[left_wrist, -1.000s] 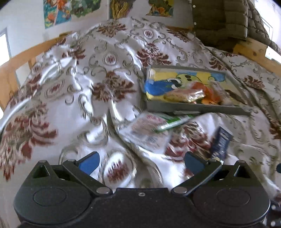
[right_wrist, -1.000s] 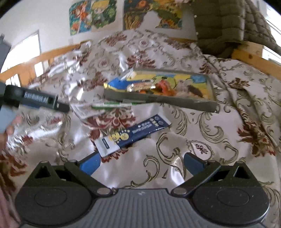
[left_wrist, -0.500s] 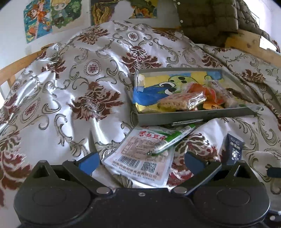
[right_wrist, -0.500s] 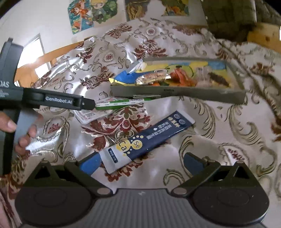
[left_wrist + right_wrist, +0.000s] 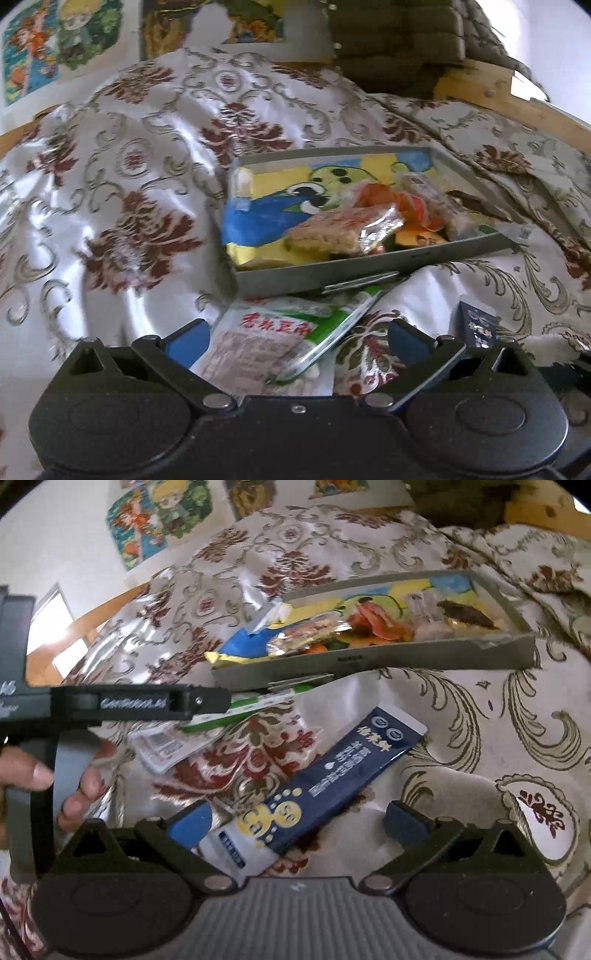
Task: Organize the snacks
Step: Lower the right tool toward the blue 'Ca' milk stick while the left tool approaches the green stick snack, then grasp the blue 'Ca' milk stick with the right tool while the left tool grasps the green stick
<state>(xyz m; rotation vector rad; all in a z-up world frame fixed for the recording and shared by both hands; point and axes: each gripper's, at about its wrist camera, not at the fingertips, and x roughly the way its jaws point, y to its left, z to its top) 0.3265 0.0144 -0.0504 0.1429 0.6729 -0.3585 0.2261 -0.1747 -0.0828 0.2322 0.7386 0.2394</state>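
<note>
we note the left gripper (image 5: 295, 338) with fingers spread wide, holding nothing, the white-and-green snack packet (image 5: 269, 343) lying between its tips on the patterned bedspread (image 5: 110, 192). right gripper (image 5: 295, 818) likewise wide apart and empty, the near end of the dark blue stick sachet (image 5: 325, 779) between its tips. grey tray (image 5: 332, 271) sits just beyond both, already holding a clear-wrapped cracker pack (image 5: 343, 232) and orange wrappers (image 5: 402, 203). a hand (image 5: 55, 771) grips the left tool's handle.
</note>
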